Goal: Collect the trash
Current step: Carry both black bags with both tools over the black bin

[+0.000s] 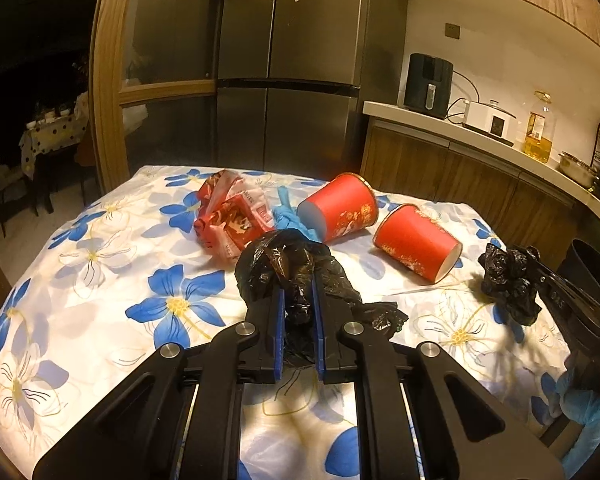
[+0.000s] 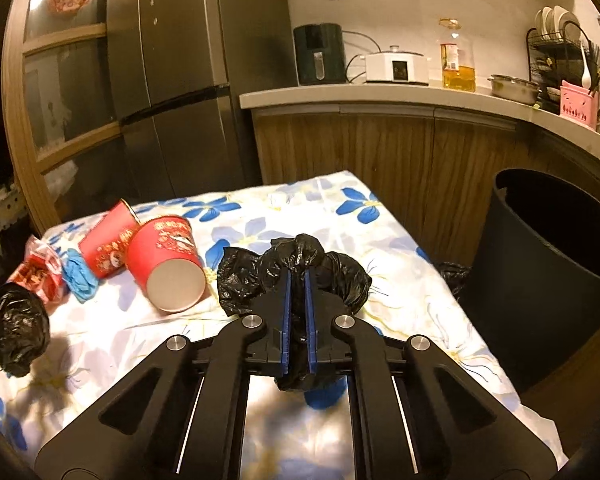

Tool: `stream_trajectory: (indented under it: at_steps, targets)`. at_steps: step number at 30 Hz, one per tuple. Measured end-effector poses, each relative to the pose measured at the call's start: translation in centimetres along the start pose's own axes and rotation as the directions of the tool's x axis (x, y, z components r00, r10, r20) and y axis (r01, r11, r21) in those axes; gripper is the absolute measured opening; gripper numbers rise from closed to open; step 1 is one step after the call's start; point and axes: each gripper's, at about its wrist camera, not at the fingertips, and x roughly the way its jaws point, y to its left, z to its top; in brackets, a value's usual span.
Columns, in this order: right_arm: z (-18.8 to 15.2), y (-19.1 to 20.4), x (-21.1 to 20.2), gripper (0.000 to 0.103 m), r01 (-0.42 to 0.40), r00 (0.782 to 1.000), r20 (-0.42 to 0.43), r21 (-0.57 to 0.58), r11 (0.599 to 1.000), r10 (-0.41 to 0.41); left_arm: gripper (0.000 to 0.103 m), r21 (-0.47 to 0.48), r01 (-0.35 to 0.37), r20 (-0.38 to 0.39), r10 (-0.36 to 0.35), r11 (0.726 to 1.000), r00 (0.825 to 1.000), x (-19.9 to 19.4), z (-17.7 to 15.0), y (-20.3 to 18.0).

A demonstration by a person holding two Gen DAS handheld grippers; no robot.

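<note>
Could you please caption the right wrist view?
Right gripper clamps a black bag near the bin.

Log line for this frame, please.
left gripper: shut on black bag | right gripper: shut on second black bag | bin: open | cups: on table

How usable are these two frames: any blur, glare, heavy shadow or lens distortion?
Left wrist view: warm dim light, strong fisheye bending of the fridge; the other hand's black bag is slightly smeared. Right wrist view: sharp gripper, bright glare patch on the tablecloth beneath it, and the bin interior is lost in shadow.
</note>
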Motion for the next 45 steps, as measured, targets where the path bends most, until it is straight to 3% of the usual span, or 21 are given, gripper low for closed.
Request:
stream_trajectory:
  at_steps: [12, 23, 45]
  targets:
    - [0.6, -1.4, -6.2, 0.006, -0.043, 0.995, 0.090, 0.019, 0.999, 0.042, 0.011, 0.039, 0.058, 0.040, -0.059, 0.998, 0.997, -2.2, 0.4, -3.0]
    - [1.4, -4.8, -9.7, 0.006, -0.010, 0.989, 0.149, 0.048, 0.999, 0.003, 0.011, 0.120, 0.151, 0.070, -0.160, 0.981, 0.985, -3.5, 1.5, -9.2]
    - [3.7, -15.8, -14.1, 0.006, 0.136, 0.955, 0.240, 0.162, 0.977, -0.172, 0.011, 0.264, 0.344, 0.081, -0.376, 0.901, 0.923, -4.6, 3.1, -23.9]
